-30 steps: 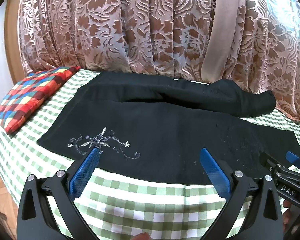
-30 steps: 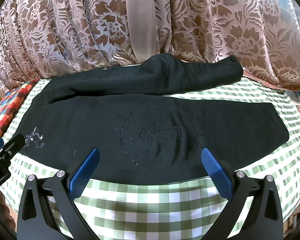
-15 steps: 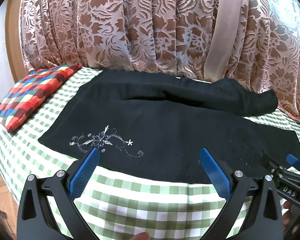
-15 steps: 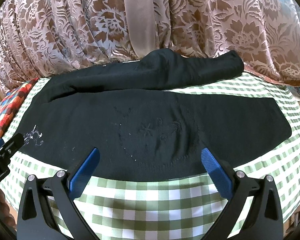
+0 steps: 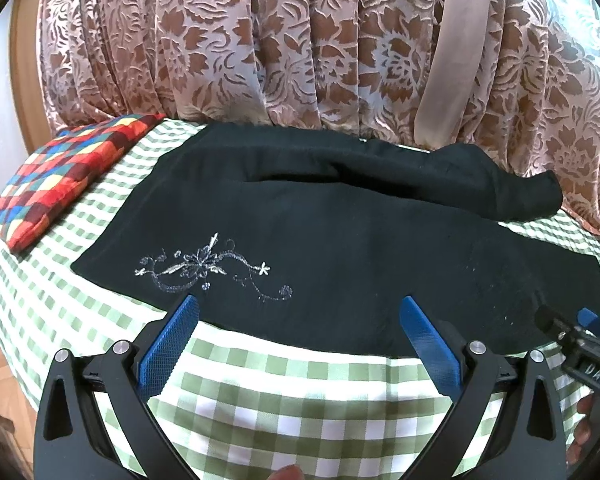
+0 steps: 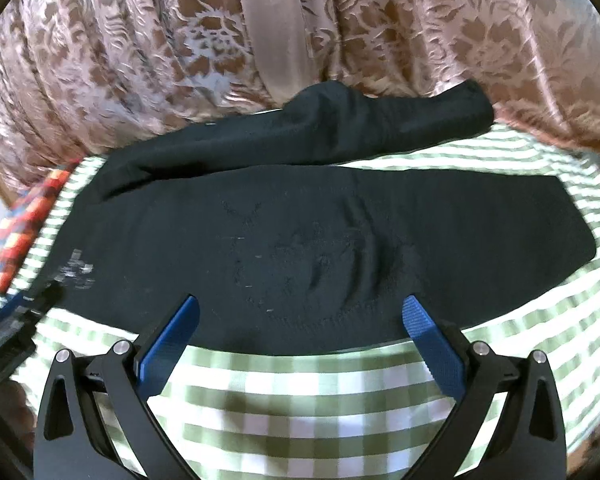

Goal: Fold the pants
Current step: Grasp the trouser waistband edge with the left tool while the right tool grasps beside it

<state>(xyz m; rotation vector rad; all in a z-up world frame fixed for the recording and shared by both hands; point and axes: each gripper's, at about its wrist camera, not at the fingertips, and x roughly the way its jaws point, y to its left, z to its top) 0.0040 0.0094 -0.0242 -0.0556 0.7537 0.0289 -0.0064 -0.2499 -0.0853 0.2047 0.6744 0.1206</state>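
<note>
Spread flat, black pants [image 5: 340,248] lie on a surface under a green-and-white checked cloth [image 5: 300,392], their long axis running left to right across both views. One leg lies smooth along the near side; the other sits bunched in a ridge along the far side, against a brown floral curtain [image 5: 260,40]. Silver floral embroidery [image 5: 204,268] marks the near leg toward its left end, and faint circular stitching [image 6: 312,256] shows near its middle. A bare strip of cloth runs along the near edge. Left of the pants rests a multicoloured checked cushion [image 5: 60,180]. Left claw [image 5: 296,316] and right claw [image 6: 298,316] both hover at the near hem, fingers spread wide, holding nothing.
</note>
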